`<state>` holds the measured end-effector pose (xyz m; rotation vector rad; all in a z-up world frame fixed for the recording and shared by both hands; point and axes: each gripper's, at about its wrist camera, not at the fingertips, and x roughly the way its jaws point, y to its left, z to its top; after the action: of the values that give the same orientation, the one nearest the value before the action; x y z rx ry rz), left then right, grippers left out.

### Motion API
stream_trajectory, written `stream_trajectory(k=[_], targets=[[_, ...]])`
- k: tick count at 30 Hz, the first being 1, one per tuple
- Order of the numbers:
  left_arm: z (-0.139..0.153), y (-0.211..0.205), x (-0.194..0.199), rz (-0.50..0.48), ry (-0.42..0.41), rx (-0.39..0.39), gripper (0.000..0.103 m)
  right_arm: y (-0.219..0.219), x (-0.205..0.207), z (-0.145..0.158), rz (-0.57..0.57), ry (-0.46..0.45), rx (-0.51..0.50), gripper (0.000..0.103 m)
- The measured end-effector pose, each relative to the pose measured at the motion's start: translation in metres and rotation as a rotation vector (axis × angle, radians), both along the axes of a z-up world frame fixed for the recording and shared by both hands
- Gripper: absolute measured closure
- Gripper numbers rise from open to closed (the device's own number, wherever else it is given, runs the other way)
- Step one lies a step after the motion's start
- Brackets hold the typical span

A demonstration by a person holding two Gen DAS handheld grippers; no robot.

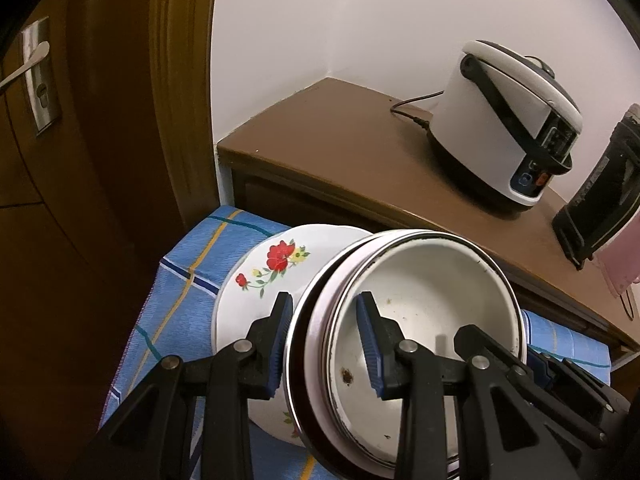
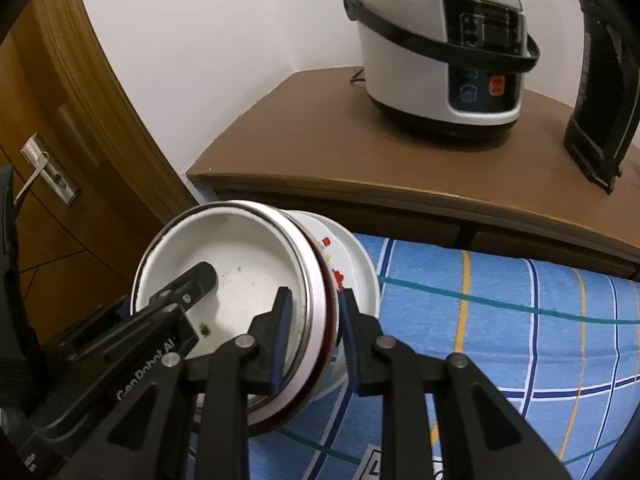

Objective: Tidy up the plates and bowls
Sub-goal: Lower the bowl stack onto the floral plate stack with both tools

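A white enamel bowl (image 1: 432, 280) (image 2: 240, 264) with a dark rim and brown specks inside sits nested in other bowls with metal and dark red rims. The stack is tilted and rests in a white dish with red flowers (image 1: 264, 276) (image 2: 360, 276). My left gripper (image 1: 326, 340) is shut on the stack's rims on one side, one pad inside the top bowl and the other between the stack and the flowered dish. My right gripper (image 2: 316, 340) clamps the rims on the opposite side in the same way. Each view shows one of the other gripper's fingers (image 1: 480, 344) (image 2: 192, 288) inside the bowl.
A blue checked cloth (image 1: 188, 280) (image 2: 520, 320) lies under the dishes. Behind it a brown cabinet top (image 1: 340, 140) carries a white rice cooker (image 1: 504, 128) (image 2: 440, 52) and a black object (image 1: 600, 200). At the left is a wooden door with a metal handle (image 1: 36, 76).
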<state>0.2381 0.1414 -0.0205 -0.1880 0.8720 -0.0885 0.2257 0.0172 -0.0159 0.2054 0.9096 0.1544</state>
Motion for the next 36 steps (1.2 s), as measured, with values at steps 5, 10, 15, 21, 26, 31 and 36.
stream_trajectory(k=[5, 10, 15, 21, 26, 31, 36], targets=[[-0.004, 0.007, 0.005, 0.012, 0.023, -0.005, 0.067, 0.005, 0.01, -0.003, 0.016, 0.031, -0.011, 0.079], [-0.012, 0.008, 0.012, 0.018, 0.054, -0.006, 0.067, 0.006, 0.026, -0.01, 0.018, 0.067, -0.01, 0.079], [-0.021, 0.007, 0.019, 0.015, 0.083, -0.005, 0.067, 0.007, 0.036, -0.019, 0.015, 0.088, -0.016, 0.079], [-0.026, 0.008, 0.025, 0.014, 0.089, -0.005, 0.067, 0.017, 0.041, -0.021, 0.017, 0.09, -0.032, 0.08], [-0.027, 0.01, 0.025, 0.028, 0.079, 0.014, 0.068, 0.028, 0.045, -0.025, 0.033, 0.071, -0.05, 0.08], [-0.028, 0.009, 0.027, 0.026, 0.073, 0.025, 0.068, 0.024, 0.044, -0.027, 0.037, 0.05, -0.046, 0.08], [-0.028, 0.01, 0.028, 0.02, 0.073, 0.03, 0.069, 0.021, 0.038, -0.026, 0.041, 0.04, -0.062, 0.08]])
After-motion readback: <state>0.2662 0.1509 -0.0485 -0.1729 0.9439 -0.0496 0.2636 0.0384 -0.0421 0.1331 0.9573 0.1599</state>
